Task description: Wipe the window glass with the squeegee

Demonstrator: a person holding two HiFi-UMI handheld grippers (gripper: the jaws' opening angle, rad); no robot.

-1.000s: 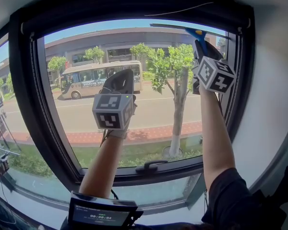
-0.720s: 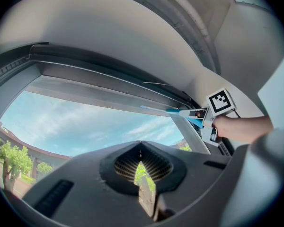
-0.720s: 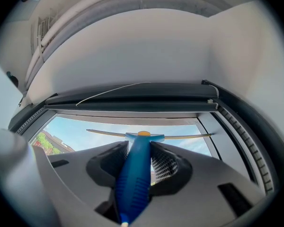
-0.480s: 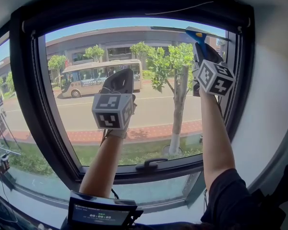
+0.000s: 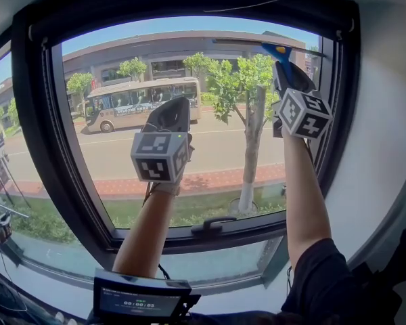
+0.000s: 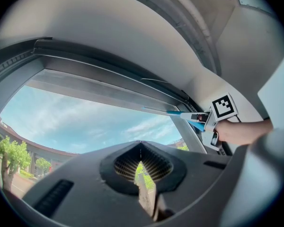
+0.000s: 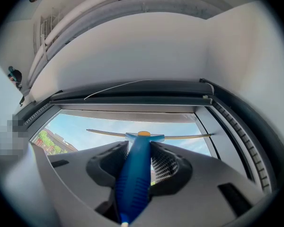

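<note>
Window glass (image 5: 108,175) in a broad black frame (image 5: 34,114), white wall (image 5: 386,147) to the right and white ceiling (image 7: 132,46) above. Beyond the pane, sunlit road (image 5: 216,151), a beige bus (image 5: 139,105) to the left, a slim tree (image 5: 250,114) to the right. Dark latch handle (image 5: 213,225) low on the frame's bottom rail.

Squeegee (image 5: 274,47) high at the pane's upper right, thin straight blade lying level just under the top rail, glossy blue plastic handle with a small orange dot at the neck. Right claw (image 7: 139,148) pinching that blue handle, ribbed pads (image 7: 164,164) on either side of it, marker cube (image 5: 304,112) nearer on the same tool.

Left claw (image 6: 140,162) pressed together with nothing in it, only a sliver of greenery through the slit, held up before the middle of the glass, well apart from the squeegee. Dark screened device (image 5: 139,300) nearest, at the bottom.
</note>
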